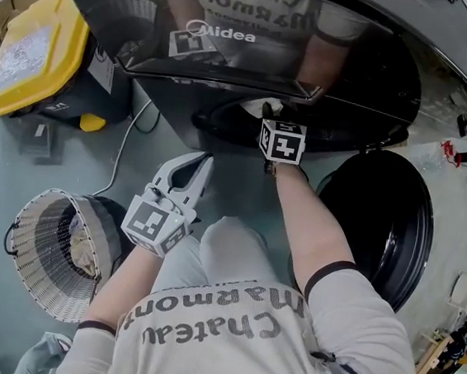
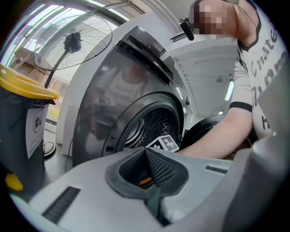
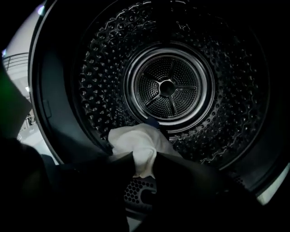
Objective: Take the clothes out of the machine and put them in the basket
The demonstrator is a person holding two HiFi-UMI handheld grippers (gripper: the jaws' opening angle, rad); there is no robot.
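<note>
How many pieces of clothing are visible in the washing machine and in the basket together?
2. One white cloth lies at the front of the drum, between the fingers of the right gripper; one pale cloth lies in the basket. More may be hidden.
</note>
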